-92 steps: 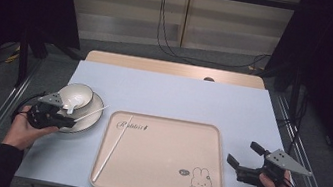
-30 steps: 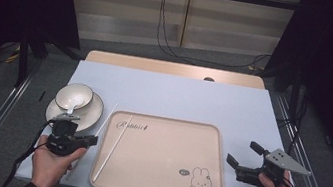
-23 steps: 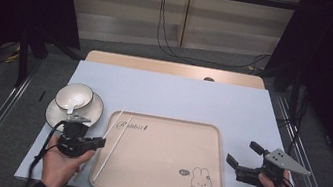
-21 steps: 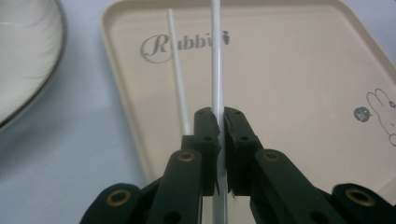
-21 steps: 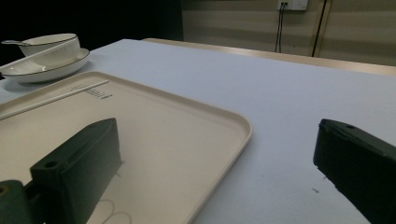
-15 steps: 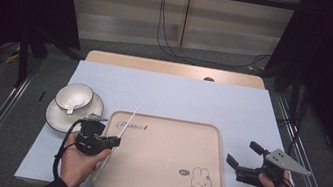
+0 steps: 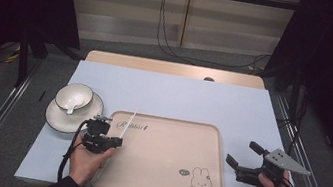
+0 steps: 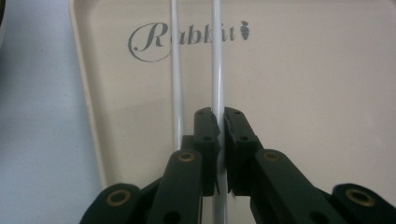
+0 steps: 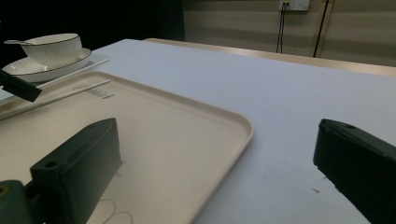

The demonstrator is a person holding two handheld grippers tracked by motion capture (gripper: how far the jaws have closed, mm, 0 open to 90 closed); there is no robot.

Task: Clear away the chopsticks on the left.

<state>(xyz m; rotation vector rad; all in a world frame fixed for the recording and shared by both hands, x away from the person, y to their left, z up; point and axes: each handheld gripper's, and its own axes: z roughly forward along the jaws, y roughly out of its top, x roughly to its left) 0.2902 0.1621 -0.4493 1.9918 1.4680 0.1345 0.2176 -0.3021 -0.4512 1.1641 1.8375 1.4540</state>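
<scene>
A beige tray (image 7: 171, 145) with a rabbit drawing and the word "Rabbit" lies at the table's front middle. Two white chopsticks lie along its left side. In the left gripper view my left gripper (image 8: 221, 135) is shut on the right chopstick (image 8: 215, 56), while the other chopstick (image 8: 175, 70) lies loose beside it on the tray (image 8: 303, 93). From above, the left gripper (image 7: 115, 140) sits over the tray's left rim, and the held chopstick (image 7: 129, 120) points away. My right gripper (image 7: 244, 155) hovers open and holds nothing just right of the tray.
A white bowl (image 7: 74, 95) with a spoon (image 7: 68, 107) in it stands on a plate (image 7: 57, 116) left of the tray. The right gripper view shows this bowl (image 9: 51, 46) far off. Bare white table stretches behind the tray.
My left gripper has come from beside the bowl to the tray's left side and shut on one chopstick, whose far end has swung rightward. The right gripper has stayed put.
</scene>
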